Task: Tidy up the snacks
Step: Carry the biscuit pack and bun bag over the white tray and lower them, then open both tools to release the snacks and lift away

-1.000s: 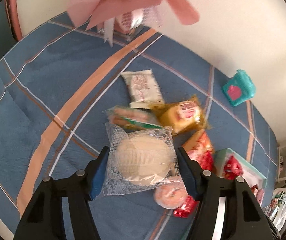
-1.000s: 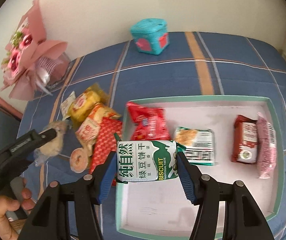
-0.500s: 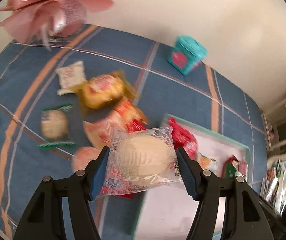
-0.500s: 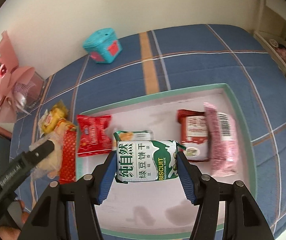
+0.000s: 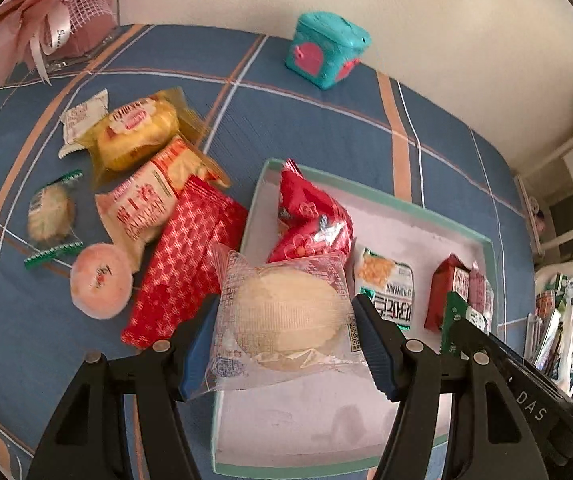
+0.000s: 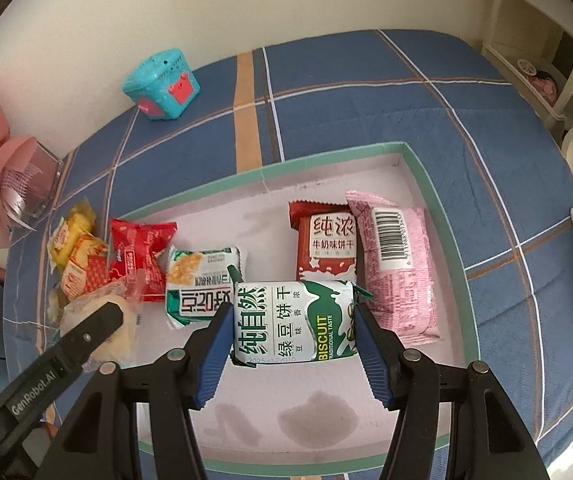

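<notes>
Over the tray's (image 6: 430, 184) bare near half, the left gripper (image 5: 286, 344) holds a clear-wrapped pastry (image 5: 286, 312) at its left rim and the right gripper (image 6: 294, 348) clamps a green biscuit pack (image 6: 294, 320).

The left gripper (image 5: 286, 344) is pointing steeply downward, its jaws pressing on the two sides of a clear-wrapped pastry (image 5: 286, 312). The right gripper (image 6: 293, 354) is tilting down likewise, jaws clamping a green biscuit pack (image 6: 294, 322). In the right wrist view, the left gripper is sitting at eight o'clock.
</notes>
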`<move>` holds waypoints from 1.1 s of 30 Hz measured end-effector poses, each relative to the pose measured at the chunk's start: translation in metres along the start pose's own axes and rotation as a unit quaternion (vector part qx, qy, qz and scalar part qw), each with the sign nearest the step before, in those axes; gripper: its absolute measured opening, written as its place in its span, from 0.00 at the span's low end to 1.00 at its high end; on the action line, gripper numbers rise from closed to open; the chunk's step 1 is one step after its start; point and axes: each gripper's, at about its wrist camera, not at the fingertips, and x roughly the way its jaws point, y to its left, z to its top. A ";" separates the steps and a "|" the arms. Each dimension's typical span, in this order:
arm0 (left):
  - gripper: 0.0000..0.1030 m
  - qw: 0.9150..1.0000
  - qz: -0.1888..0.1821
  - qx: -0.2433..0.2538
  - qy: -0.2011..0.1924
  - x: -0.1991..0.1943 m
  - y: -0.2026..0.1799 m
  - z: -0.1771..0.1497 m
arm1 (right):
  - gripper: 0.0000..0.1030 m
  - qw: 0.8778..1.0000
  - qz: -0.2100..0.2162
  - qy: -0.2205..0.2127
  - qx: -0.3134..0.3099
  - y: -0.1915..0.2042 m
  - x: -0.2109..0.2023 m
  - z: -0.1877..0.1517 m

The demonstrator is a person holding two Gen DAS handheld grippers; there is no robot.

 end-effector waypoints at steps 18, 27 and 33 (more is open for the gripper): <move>0.68 1.000 -0.003 -0.001 0.008 -0.003 0.000 -0.005 | 0.60 1.000 0.007 -0.011 -0.014 0.011 -0.012 0.002; 0.68 0.997 0.064 -0.025 -0.028 -0.022 0.036 0.006 | 0.60 1.000 0.011 0.002 -0.029 0.030 -0.003 -0.003; 0.68 0.995 0.085 -0.043 -0.039 -0.032 0.060 0.010 | 0.60 0.999 0.016 0.000 -0.047 0.050 -0.004 -0.006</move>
